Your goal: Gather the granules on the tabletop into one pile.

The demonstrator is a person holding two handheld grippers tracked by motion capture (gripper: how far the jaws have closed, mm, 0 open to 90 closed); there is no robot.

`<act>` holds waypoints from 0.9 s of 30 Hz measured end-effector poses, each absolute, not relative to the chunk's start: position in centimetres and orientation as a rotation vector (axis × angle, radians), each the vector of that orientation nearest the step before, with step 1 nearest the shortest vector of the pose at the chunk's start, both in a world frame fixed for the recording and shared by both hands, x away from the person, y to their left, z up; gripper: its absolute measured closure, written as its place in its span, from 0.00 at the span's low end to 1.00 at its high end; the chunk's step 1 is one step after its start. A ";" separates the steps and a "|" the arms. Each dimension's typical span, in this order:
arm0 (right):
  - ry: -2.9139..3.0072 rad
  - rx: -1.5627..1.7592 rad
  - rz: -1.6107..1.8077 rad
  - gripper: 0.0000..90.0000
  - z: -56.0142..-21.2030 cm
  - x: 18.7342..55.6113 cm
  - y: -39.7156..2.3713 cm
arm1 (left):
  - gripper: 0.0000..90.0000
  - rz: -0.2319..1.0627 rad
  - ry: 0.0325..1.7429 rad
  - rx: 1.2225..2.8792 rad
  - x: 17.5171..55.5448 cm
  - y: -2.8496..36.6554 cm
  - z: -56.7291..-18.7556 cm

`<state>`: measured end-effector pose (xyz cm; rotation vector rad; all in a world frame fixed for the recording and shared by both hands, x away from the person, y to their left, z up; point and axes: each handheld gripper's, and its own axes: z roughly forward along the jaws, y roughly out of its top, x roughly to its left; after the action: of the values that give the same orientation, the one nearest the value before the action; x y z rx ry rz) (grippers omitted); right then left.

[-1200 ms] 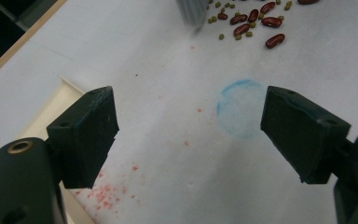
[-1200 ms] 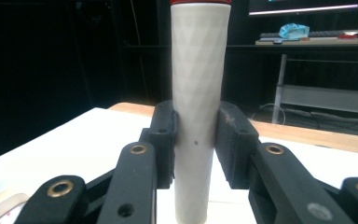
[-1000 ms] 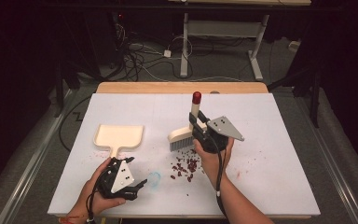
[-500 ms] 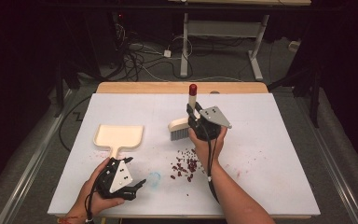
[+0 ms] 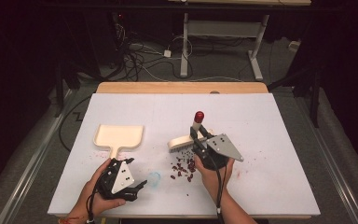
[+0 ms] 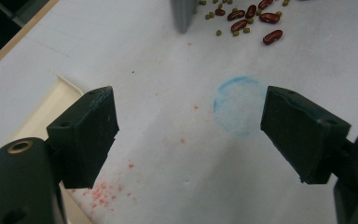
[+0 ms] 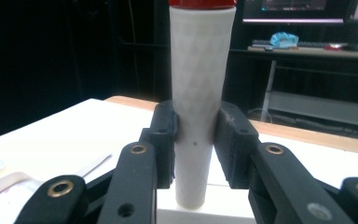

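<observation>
Looking down from the high view, you have a white tabletop (image 5: 279, 140) taking up the middle of the frame, with a strip of bare wood along its far edge and a dark room behind it. Black cables (image 5: 135, 60) sprawl over the grey floor in the upper left, and the legs of a second desk (image 5: 223, 32) stand at the top centre.

Your right gripper (image 5: 199, 139) sits just right of centre, and its jaws are clamped on the white handle of the brush (image 5: 191, 135). The brush stands upright with its red cap on top and its head down on the tabletop. In the right gripper view the handle fills the gap between the two black pads, both pressing its sides.

A scatter of beans (image 5: 182, 167) lies just below the brush head, close to your right hand. In the left gripper view they are dark red ones mixed with small green ones at the top of the frame.

Your left gripper (image 5: 140, 186) rests at the lower left, its jaws spread wide apart with nothing between them. A faint blue ring (image 5: 154, 178) marks the tabletop just beyond them, with pink specks around it.

The cream dustpan (image 5: 119, 136) lies flat in the left middle of the frame, its handle pointing toward your left hand, well apart from the brush.
</observation>
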<state>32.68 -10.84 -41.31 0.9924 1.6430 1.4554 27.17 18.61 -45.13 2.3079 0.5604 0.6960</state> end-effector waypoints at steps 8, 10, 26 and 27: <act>1.682 0.948 1.450 0.79 -41.3 29.7 -10.7 | 0.20 0.695 0.559 2.304 27.2 18.7 -45.1; 1.690 0.933 1.459 0.79 -41.2 29.3 -10.7 | 0.20 0.695 0.559 2.301 27.2 18.7 -45.0; 1.756 0.904 1.481 0.78 -39.8 31.6 -11.7 | 0.19 0.715 0.601 2.271 27.4 19.1 -44.9; 1.769 0.902 1.496 0.78 -39.7 32.0 -11.7 | 0.19 0.717 0.607 2.269 27.5 19.2 -44.9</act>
<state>31.99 -11.73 -39.66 0.9018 1.7695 1.4961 27.46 19.22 -44.89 2.2694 0.6071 0.7171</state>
